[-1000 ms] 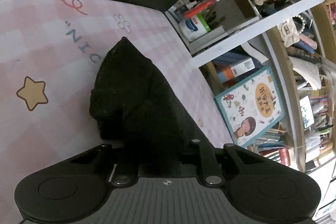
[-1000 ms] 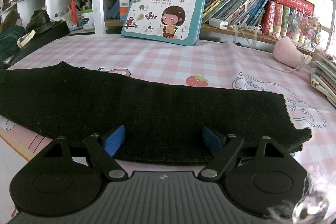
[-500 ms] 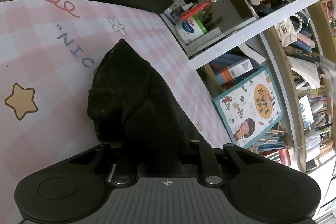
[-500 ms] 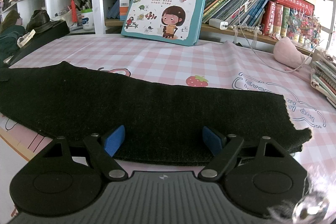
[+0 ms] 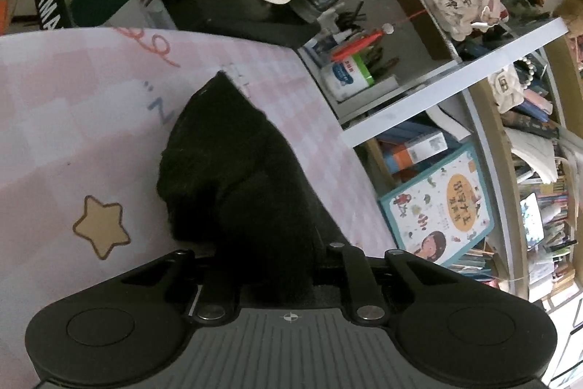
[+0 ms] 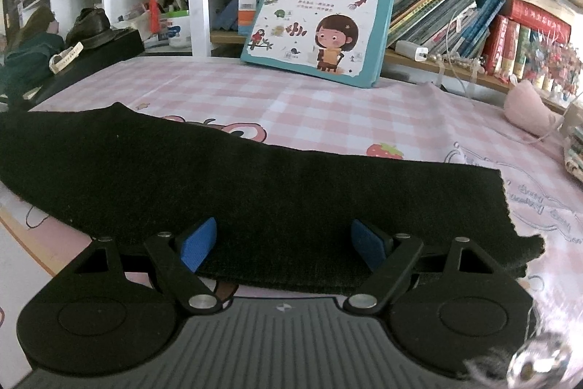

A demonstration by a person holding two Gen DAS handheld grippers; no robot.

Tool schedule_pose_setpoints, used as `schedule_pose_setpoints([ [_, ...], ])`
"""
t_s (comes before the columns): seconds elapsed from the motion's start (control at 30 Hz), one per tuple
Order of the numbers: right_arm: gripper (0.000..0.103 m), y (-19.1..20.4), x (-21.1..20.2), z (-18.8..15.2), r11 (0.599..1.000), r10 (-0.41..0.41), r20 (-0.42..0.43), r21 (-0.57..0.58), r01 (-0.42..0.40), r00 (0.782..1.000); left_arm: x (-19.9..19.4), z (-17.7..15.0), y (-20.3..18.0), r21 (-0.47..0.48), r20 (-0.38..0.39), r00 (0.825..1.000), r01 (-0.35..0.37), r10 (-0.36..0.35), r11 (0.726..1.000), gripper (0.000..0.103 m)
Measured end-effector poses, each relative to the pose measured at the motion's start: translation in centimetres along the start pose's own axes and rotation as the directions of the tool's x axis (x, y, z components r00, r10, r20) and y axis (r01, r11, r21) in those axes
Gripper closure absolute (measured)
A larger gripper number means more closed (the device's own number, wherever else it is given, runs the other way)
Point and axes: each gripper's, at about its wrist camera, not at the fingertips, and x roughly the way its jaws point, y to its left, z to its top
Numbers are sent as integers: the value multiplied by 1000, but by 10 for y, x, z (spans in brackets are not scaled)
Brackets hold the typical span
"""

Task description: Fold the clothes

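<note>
A long black knitted garment (image 6: 233, 192) is lying stretched along the near edge of a table covered with a pink-and-white checked cloth (image 6: 328, 112) printed with a strawberry and lettering.

In the right wrist view, the right gripper (image 6: 284, 243) is resting low over the garment's near hem with its 2 blue-padded fingers (image 6: 198, 243) spread wide, the fabric lying between and under them, ungrasped. The garment's right end is showing a ragged corner close to the table's right edge.

In the left wrist view, the left gripper (image 5: 277, 265) is clamping a bunched end of the same black garment (image 5: 233, 177), the cloth rising in a dark peaked fold straight out from between the closed fingers, whose tips are hidden by it. A tan star (image 5: 100, 228) printed on the cloth is showing beside the fold.

At the table's far edge, a teal-bordered children's picture book with a cartoon girl (image 6: 320, 13) is leaning upright against a shelf of books (image 6: 455, 13).
</note>
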Motion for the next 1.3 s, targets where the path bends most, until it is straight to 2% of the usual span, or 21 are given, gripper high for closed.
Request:
schedule_pose_setpoints([
  [0.07, 21, 0, 0, 0, 1000, 2, -1, 2, -2, 1000, 0, -1, -2, 8, 7, 1000, -4, 4, 1000, 86],
  [0.17, 21, 0, 1, 0, 1000, 3, -1, 4, -3, 1000, -3, 0, -14, 68, 21, 1000, -16, 14, 998, 87],
  [0.3, 21, 1, 1, 0, 1000, 3, -1, 4, -3, 1000, -8, -1, -46, 230, 38, 999, -33, 25, 973, 87],
  [0.37, 21, 1, 1, 0, 1000, 2, -1, 4, -2, 1000, -11, -4, -66, 338, 51, 998, -54, 39, 940, 87],
  [0.47, 21, 0, 1, 0, 1000, 3, -2, 5, -3, 1000, -13, -15, -100, 516, 74, 995, -91, 62, 851, 87],
  [0.5, 21, 0, 1, 0, 1000, 3, -2, 5, -3, 1000, -13, -20, -110, 569, 80, 994, -102, 69, 816, 87],
  [0.57, 21, 0, 1, 0, 1000, 3, -2, 5, -3, 1000, -12, -32, -132, 682, 96, 992, -128, 85, 720, 87],
  [0.67, 21, 0, 1, 0, 1000, 2, -2, 5, -2, 1000, -9, -56, -161, 823, 116, 988, -153, 101, 547, 86],
  [0.73, 21, -1, 1, 0, 1000, 3, -2, 5, -3, 1000, -7, -76, -179, 898, 126, 986, -159, 106, 411, 86],
  [0.83, 21, -1, 1, 0, 1000, 3, -2, 5, -3, 1000, 1, -106, -197, 962, 115, 986, -140, 118, 236, 84],
  [0.93, 21, -1, 1, 0, 1000, 3, -2, 5, -3, 1000, 13, -139, -209, 993, 74, 986, -86, 148, 75, 79],
  [0.97, 21, -1, 1, 0, 1000, 3, -2, 5, -3, 1000, 18, -151, -211, 998, 58, 985, -63, 164, 27, 78],
  [1.03, 21, -2, 1, 0, 1000, 3, -2, 6, -3, 1000, 27, -173, -211, 999, 13, 981, -5, 195, -40, 74],
  [1.07, 21, -2, 1, 0, 1000, 4, -2, 6, -4, 1000, 32, -181, -210, 998, -19, 977, 29, 210, -48, 67],
  [1.1, 21, -2, 1, 0, 1000, 4, -2, 7, -4, 1000, 37, -187, -209, 997, -64, 971, 74, 230, -38, 61],
  [1.13, 21, -2, 1, 0, 1000, 4, -2, 7, -4, 1000, 42, -193, -208, 993, -109, 963, 119, 248, -27, 47],
  [1.17, 21, -2, 1, 0, 1000, 4, -2, 7, -4, 1000, 45, -196, -207, 986, -158, 952, 164, 261, 0, 34],
  [1.2, 21, -2, 1, 0, 1000, 4, -2, 7, -4, 1000, 48, -199, -206, 978, -209, 941, 207, 265, 36, 30],
  [1.23, 21, -2, 1, 0, 1000, 4, -2, 7, -4, 1000, 48, -199, -205, 969, -245, 936, 235, 252, 71, 22],
  [1.3, 21, -2, 1, 0, 1000, 3, -2, 8, -3, 1000, 46, -199, -205, 947, -316, 922, 290, 223, 140, 19],
])
